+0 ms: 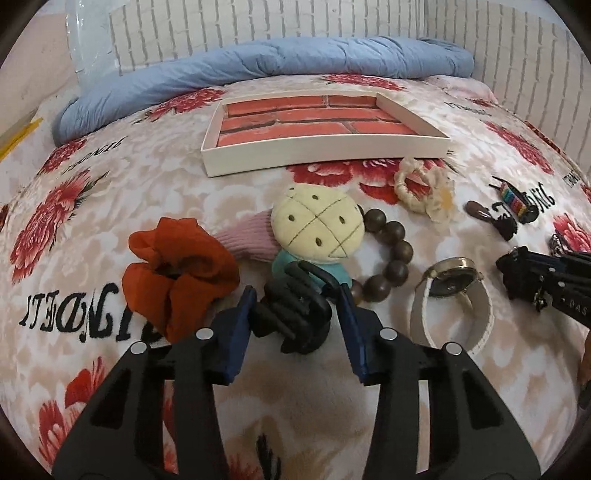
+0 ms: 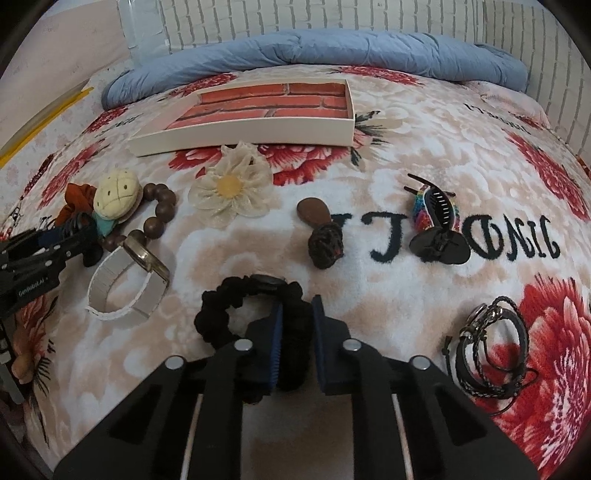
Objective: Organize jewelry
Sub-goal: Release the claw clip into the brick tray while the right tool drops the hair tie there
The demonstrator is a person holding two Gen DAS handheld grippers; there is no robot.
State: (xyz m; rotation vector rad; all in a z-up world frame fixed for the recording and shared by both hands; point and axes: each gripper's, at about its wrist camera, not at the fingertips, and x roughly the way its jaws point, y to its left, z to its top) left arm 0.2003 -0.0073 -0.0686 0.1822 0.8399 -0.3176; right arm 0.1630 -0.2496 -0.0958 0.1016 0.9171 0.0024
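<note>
1. Left wrist view: left gripper [image 1: 295, 314] low over the bed [image 1: 147, 192], fingers wide apart around a black claw clip [image 1: 295, 306]. The left finger [image 1: 236, 332] sits close against the clip; the right finger is near it, but I cannot tell if either touches.
2. Only this view shows well: the orange scrunchie [image 1: 177, 269] left of the clip, and the pink band [image 1: 247, 236] behind a cream plush [image 1: 317, 225].
3. Beyond the clip: one bead bracelet [image 1: 391, 258], one white-strap watch [image 1: 454, 295], one cream flower scrunchie [image 1: 421, 192] just before the box [image 1: 321, 151]. The box has a brick-print floor, nothing in it.
4. Right gripper [image 1: 535, 273] enters at the right edge; its finger state is not readable here.
5. Right wrist view: right gripper [image 2: 297, 343] fingers nearly closed, pinching a black scrunchie [image 2: 229, 314] by its right side; the rest of the loop lies on the bed.
6. Only this view shows: one bundle of black cord bracelets [image 2: 491, 350] at right, the rainbow claw clip [image 2: 439, 218] in full, and the brown hair tie [image 2: 321, 229] beside it.
7. Left gripper [image 2: 44, 254] at the left edge hides part of the black claw clip and orange scrunchie.
8. Count over both views: two claw clips, three scrunchies, one watch, one box.
9. Blue quilt [image 2: 314, 55] lies along the far edge by the brick-pattern wall [image 2: 332, 18].
</note>
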